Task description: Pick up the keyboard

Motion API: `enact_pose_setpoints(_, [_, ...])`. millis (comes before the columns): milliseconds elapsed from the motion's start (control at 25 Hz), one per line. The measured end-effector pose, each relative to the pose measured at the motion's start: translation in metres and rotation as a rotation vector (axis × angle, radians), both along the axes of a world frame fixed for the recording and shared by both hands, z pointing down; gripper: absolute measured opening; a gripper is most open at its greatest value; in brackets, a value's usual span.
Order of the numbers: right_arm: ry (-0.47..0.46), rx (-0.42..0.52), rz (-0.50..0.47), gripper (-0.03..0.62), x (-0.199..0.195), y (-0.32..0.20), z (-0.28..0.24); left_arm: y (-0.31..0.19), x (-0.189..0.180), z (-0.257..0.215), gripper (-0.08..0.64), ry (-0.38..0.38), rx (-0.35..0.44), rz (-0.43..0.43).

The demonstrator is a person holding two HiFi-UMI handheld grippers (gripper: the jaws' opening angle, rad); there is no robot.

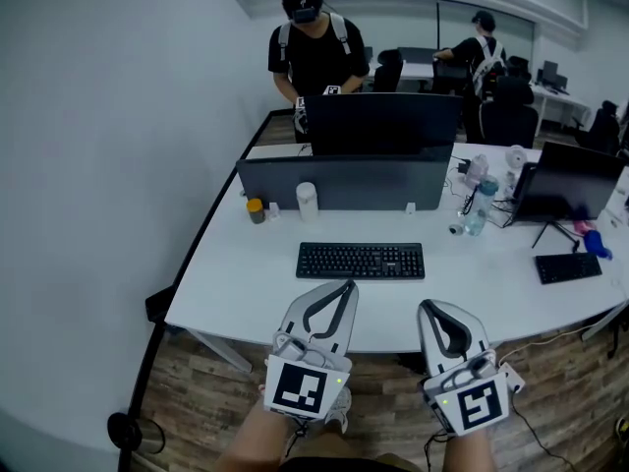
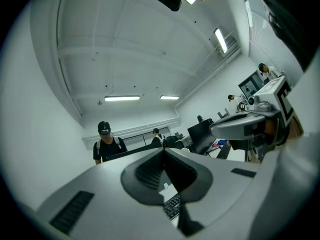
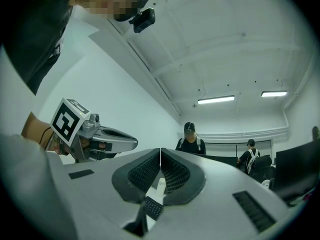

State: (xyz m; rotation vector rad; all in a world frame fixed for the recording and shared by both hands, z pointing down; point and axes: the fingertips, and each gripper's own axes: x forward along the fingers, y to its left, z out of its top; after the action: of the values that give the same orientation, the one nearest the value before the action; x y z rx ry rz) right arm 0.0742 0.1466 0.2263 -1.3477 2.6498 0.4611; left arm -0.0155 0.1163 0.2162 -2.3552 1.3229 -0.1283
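Nothing of the pickup is done yet. The black keyboard (image 1: 361, 261) lies flat and untouched in the middle of the white bench (image 1: 246, 264). The left gripper (image 1: 347, 285) and right gripper (image 1: 430, 307) hover at the bench's near edge, short of the keyboard, both clenched and empty. Reaching, opening, grasping and lifting all remain.

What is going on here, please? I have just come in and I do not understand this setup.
A person stands at the near edge of a white desk with tongs in each hand. The left tongs and the right tongs are both shut and empty, side by side over the desk's near edge. They point toward the black keyboard, which lies flat on the desk, not yet touched. Another person stands on the far side, behind a grey divider.
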Motion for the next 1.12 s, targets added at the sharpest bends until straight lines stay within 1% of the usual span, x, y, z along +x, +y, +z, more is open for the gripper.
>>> enact_pose_setpoints(200, [-0.003,-0.004,0.029,0.031,-0.006,-0.055,-0.004,-0.06,-0.012,-0.004,0.008,0.011,0.008,0.003])
enact_pose_setpoints(400, [-0.001,-0.028,0.075,0.031,-0.003,-0.094,-0.002,-0.101,-0.017,-0.003,0.008,0.007,-0.003,0.02])
enact_pose_setpoints(520, [-0.009,-0.044,0.094,0.031,-0.003,-0.11,0.001,-0.117,-0.02,0.003,0.008,0.001,-0.024,0.027])
enact_pose_setpoints(680, [0.011,-0.054,0.104,0.031,-0.007,-0.123,0.003,-0.13,-0.024,0.008,0.008,-0.017,-0.036,0.029])
enact_pose_setpoints(840, [-0.003,-0.049,0.108,0.031,-0.012,-0.134,0.001,-0.14,-0.029,0.01,0.008,-0.013,-0.044,0.029])
enact_pose_setpoints(1000, [0.008,-0.067,0.121,0.031,-0.017,-0.149,0.006,-0.156,-0.036,0.015,0.008,0.0,-0.064,0.036])
enact_pose_setpoints(1120, [0.003,-0.06,0.141,0.031,-0.019,-0.166,0.007,-0.172,-0.041,0.019,0.008,-0.013,-0.065,0.038])
